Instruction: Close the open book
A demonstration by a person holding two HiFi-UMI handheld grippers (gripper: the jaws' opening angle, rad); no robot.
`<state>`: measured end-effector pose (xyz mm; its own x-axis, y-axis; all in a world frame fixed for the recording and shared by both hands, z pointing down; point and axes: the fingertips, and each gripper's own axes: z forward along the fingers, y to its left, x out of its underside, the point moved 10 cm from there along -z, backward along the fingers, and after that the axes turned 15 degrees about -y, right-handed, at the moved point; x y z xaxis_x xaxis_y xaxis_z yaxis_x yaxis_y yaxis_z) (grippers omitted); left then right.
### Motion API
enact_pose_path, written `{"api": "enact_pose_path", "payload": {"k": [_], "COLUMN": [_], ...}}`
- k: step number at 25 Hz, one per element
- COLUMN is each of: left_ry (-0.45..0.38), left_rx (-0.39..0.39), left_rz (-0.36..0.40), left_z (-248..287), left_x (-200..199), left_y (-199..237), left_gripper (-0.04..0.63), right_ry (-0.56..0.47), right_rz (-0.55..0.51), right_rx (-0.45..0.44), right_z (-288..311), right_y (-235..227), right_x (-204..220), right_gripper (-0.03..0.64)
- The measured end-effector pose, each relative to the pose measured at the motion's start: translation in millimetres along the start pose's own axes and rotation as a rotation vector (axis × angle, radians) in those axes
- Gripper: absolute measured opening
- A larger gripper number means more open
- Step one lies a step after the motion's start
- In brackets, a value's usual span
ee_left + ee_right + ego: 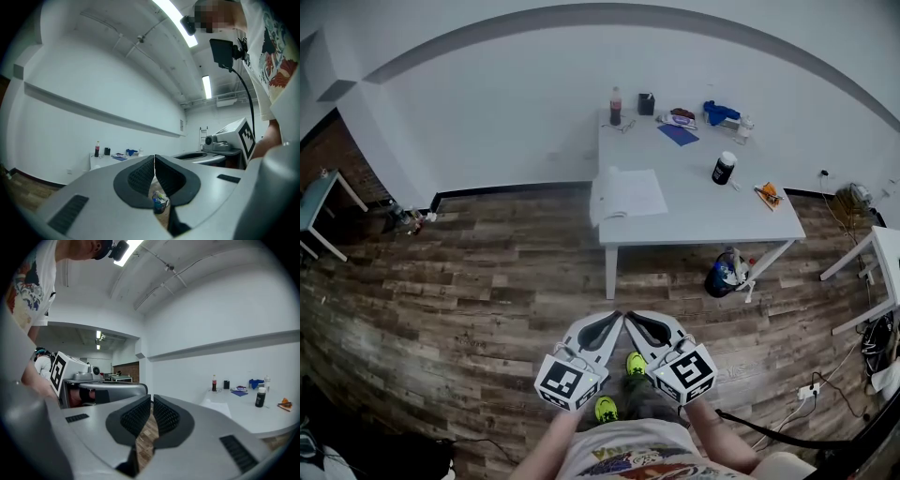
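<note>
White counter (703,211) carries the open book (628,195) at its near-left corner, left page hanging over the left edge. Left gripper (610,322) and right gripper (637,322) both clenched, empty, tips side by side above the wood floor (469,281), well apart from the counter.

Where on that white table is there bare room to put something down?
The widest bare patch of the white table lies between the open white book and the black white-lidded canister, running to the near edge. The far edge is crowded: dark cola bottle, black cup, blue cloth.
</note>
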<state>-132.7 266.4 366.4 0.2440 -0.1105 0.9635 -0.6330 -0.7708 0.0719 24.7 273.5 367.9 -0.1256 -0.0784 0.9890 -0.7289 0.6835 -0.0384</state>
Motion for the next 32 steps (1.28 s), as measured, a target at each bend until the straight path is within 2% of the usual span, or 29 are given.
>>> {"api": "enact_pose_path", "payload": {"k": [6, 18, 22, 28, 32], "left_ry": [0.021, 0.049, 0.051, 0.057, 0.056], "left_rx": [-0.029, -0.086, -0.108, -0.144, -0.162], "left_rz": [-0.006, 0.044, 0.040, 0.041, 0.037], "left_z": [39.9, 147.8, 179.1, 209.8, 221.7], "left_x": [10.5, 38.5, 50.5, 65.7, 68.4], "left_y": [27.9, 75.2, 83.6, 102.0, 107.9], "left_gripper": [0.012, 0.012, 0.012, 0.012, 0.012], "right_ry": [0.006, 0.000, 0.009, 0.021, 0.019], "right_rz": [0.033, 0.080, 0.100, 0.086, 0.109], "right_rx": [-0.023, -0.087, -0.110, -0.161, -0.161], "right_z": [27.3, 75.1, 82.2, 101.6, 106.1], "right_y": [-46.4, -167.8, -203.6, -243.2, -254.5], "right_x": [5.5, 13.4, 18.5, 25.9, 25.6], "right_gripper": [0.025, 0.023, 0.023, 0.024, 0.023]}}
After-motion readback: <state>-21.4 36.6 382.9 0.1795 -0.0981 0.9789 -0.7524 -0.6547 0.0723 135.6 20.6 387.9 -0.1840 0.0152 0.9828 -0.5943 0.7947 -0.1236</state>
